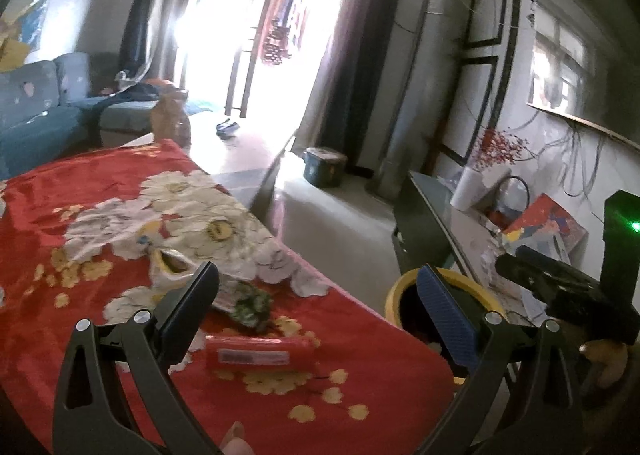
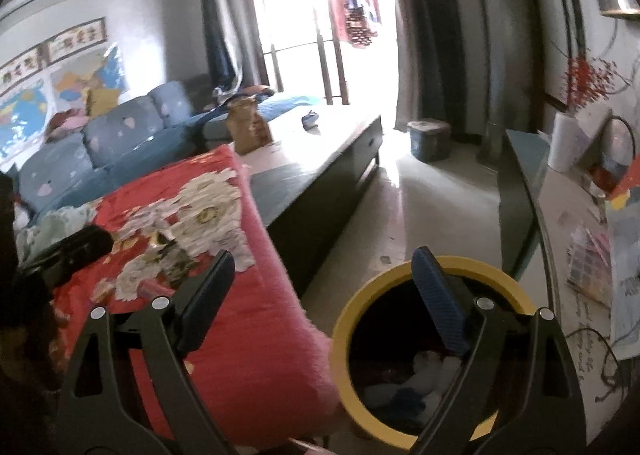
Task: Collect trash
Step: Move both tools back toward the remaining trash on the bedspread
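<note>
The trash still to be collected lies on the red floral blanket [image 1: 120, 295]: a red wrapper with a white label [image 1: 256, 355] sits nearest the left gripper [image 1: 320, 303], a crumpled green-and-white wrapper [image 1: 244, 301] just behind it, and a yellow-rimmed scrap [image 1: 174, 265] a little farther back among the white flowers. All 3 rest flat on the blanket, untouched by either tool.

The yellow-rimmed bin [image 2: 348, 319] stands on the floor just beside the blanket's edge. In the right wrist view its dark inside already holds several pale and blue crumpled pieces [image 2: 420, 383], so part of the collecting looks done.

The right gripper [image 2: 324, 291] hangs over the bin's mouth with its fingers spread wide and nothing between them, which reads as a piece just let go. The left gripper is likewise released and empty, fingers wide, pointing down across the blanket's corner with the red wrapper framed low between them and its blue-padded finger [image 1: 444, 319] over the bin's rim.

By my judgement the task is partway: some trash is binned, at least 3 pieces remain on the blanket, and the red wrapper is the easiest next pick for the left gripper. Whether more litter sits on the dark low table [image 2: 320, 183] beyond cannot be told from here
</note>
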A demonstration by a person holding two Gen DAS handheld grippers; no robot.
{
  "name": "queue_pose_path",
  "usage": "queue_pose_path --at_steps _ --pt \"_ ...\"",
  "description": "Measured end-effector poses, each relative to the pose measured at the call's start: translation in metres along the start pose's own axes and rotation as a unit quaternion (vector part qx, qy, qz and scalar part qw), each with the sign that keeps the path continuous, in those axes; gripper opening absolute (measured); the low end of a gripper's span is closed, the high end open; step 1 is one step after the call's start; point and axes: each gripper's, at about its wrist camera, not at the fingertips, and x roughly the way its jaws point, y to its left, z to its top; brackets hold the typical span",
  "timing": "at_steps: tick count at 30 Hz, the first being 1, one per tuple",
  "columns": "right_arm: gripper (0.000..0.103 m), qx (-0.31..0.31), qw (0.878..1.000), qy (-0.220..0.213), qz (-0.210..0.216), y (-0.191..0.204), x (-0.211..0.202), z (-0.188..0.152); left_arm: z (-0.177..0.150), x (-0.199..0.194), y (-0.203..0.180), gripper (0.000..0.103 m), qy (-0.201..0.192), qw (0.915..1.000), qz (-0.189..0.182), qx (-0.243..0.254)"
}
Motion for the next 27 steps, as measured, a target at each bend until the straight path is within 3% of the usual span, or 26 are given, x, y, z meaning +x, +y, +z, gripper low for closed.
queue_pose_path --at_steps 11,27 --pt "0.084 -0.043 0.997 0.02 0.056 0.041 0.005 -0.005 0.001 -0.026 0.037 0.096 -0.023 0.9985 0.038 -0.031" --pt "0.085 -0.084 0.988 0.07 0.11 0.086 0.032 -0.017 -0.012 -0.053 0.095 0.096 -0.025 0.9911 0.105 -0.079"
